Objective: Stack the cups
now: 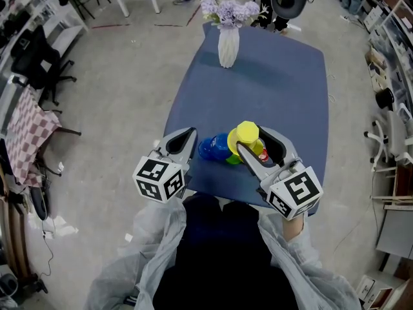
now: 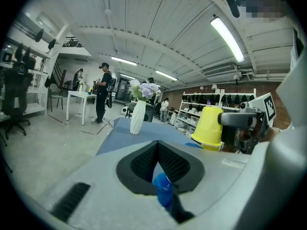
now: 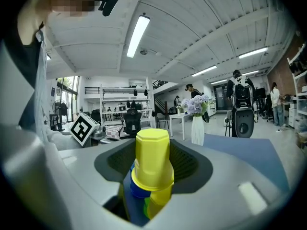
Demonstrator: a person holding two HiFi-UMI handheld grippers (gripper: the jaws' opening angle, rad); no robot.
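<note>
1. Head view: blue table [image 1: 271,82], vase [image 1: 228,44] at top centre; cups [image 1: 227,148] at its lower edge; open floor [image 1: 116,95] on the left.
2. Left gripper view: left gripper [image 2: 157,145] jaws pinched together, blue cup [image 2: 164,190] low in frame.
3. Right gripper view: right gripper [image 3: 152,147] clamps upturned yellow cup [image 3: 152,159], frame centre.

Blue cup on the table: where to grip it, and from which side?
Take the blue cup across its side wall, coming from the near left with the left gripper, which sits right beside it. The yellow cup in the right gripper and the green cup crowd its right. Upright or tipped: can't tell.
</note>
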